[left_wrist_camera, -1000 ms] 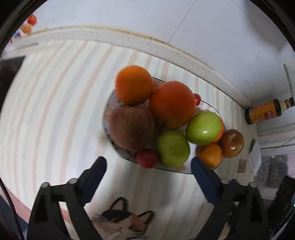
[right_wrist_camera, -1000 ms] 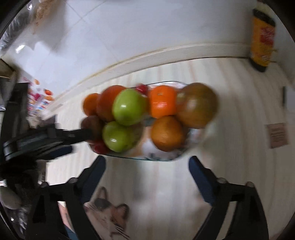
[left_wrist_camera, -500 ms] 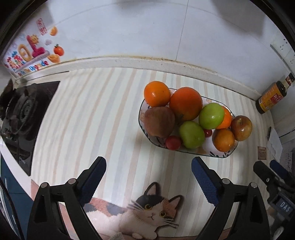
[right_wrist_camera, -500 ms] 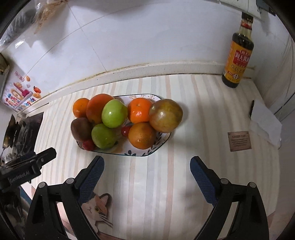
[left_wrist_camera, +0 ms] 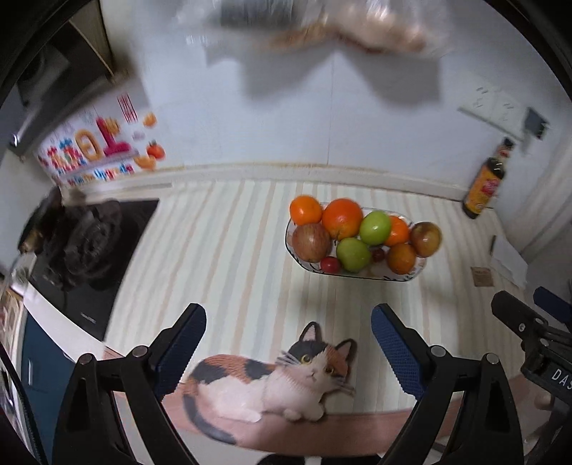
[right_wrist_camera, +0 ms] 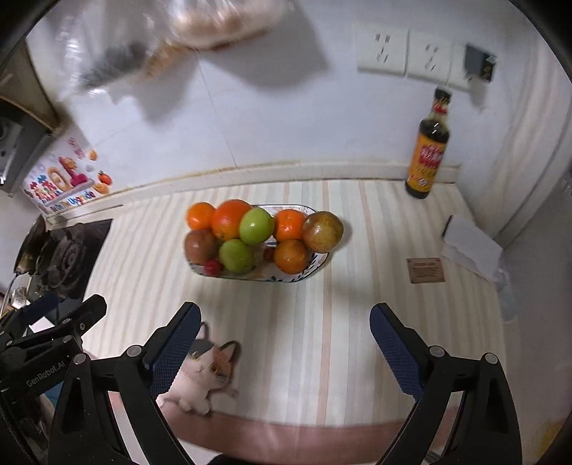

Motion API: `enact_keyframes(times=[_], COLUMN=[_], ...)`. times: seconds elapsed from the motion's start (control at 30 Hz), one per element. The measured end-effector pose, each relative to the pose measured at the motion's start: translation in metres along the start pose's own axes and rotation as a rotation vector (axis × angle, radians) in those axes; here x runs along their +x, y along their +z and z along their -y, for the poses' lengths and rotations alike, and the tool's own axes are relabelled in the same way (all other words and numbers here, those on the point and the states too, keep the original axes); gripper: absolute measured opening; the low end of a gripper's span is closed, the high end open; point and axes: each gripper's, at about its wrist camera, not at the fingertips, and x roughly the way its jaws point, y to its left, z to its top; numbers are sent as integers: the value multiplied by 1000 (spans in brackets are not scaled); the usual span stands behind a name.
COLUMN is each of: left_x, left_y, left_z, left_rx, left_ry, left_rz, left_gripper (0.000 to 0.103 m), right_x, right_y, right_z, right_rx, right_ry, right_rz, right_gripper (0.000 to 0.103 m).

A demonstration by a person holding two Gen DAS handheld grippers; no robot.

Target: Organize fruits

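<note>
Fruit was seen heaped on an oval white ceramic plate with a dark patterned rim (right_wrist_camera: 311,267), which lay on the pastel-striped counter mat (right_wrist_camera: 314,322) a little above the centre of the right wrist view and right of centre in the left wrist view (left_wrist_camera: 414,275). In the right wrist view, a small orange (right_wrist_camera: 200,215) and a large orange (right_wrist_camera: 228,219) were placed at the far left of the pile, with a reddish-brown apple (right_wrist_camera: 198,245) in front of them and a small red tomato (right_wrist_camera: 212,267) at the near rim. Two green apples (right_wrist_camera: 256,225) were set in the middle, one behind the other, touching. Two more oranges (right_wrist_camera: 291,255) and a dull red-green apple (right_wrist_camera: 322,231) were gathered at the right end. The left gripper (left_wrist_camera: 287,343) was held wide apart with nothing between its blue-padded fingers (left_wrist_camera: 184,339), low in its frame above a printed calico cat (left_wrist_camera: 286,379) on the mat. The right gripper (right_wrist_camera: 284,339) was likewise spread wide and empty, well short of the plate. A dark sauce bottle with an orange label (right_wrist_camera: 427,150) was stood against the wall at the upper right, and a black gas hob (right_wrist_camera: 60,257) was seen at the left edge. A blurred bag (right_wrist_camera: 214,21) was visible along the top.
</note>
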Motion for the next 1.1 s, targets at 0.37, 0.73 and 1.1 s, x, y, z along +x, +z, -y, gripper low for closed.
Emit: enact_keyframes(times=[0.37, 0.73, 1.1], left_x=[-131, -186, -182], left_y=[-48, -70, -67], left_z=[-31, -31, -26], left_rx=[61, 22, -9], left_ry=[-75, -100, -69], left_rz=[147, 216, 220], left_gripper=[95, 95, 95], right_x=[-161, -239, -230], right_y=[-81, -114, -101], right_z=[-39, -48, -36], right_rx=[41, 7, 5], right_ry=[-53, -71, -16], right_rz=[165, 264, 245], right_gripper=[98, 100, 102])
